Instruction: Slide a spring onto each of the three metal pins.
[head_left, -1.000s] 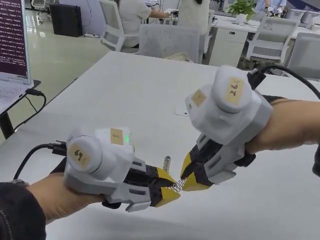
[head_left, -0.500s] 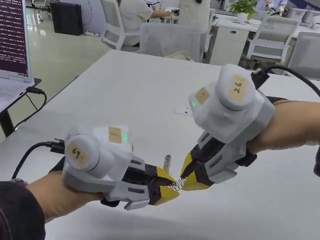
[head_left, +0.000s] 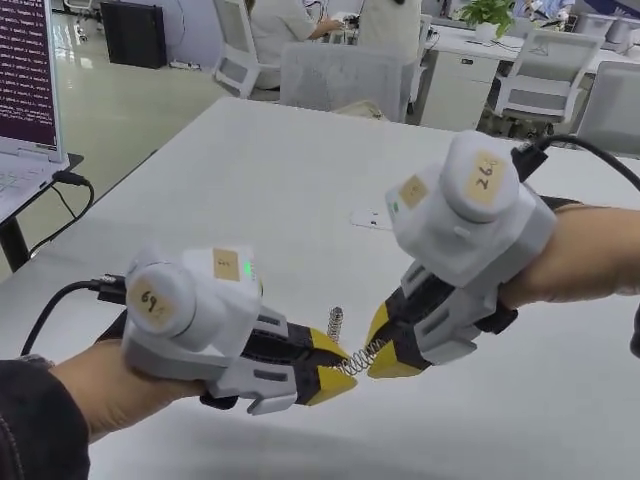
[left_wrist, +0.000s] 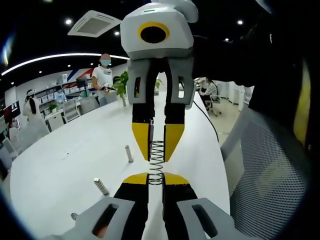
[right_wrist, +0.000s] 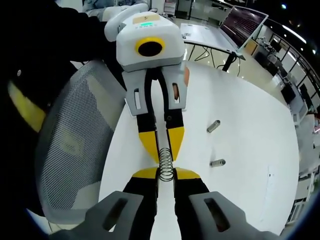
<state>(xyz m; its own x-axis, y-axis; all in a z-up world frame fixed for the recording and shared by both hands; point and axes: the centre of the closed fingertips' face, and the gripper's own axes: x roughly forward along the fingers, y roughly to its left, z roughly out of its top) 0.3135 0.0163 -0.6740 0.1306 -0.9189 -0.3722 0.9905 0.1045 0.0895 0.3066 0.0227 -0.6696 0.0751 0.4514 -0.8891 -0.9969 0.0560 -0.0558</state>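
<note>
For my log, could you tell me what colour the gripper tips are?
Yellow tips, best in left gripper view.

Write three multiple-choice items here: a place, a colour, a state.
1. Where is the spring? A flat on the table; B held in the air by both ends; C slid onto a pin.
2. Jaw tip colour? A yellow; B red; C blue.
3. The left gripper is: A wide open; B shut on the spring; C lying on a laptop.
Key: 1 B, its ends sit in the left gripper and the right gripper; 2 A, yellow in all views; 3 B, its jaws pinch the coil.
</note>
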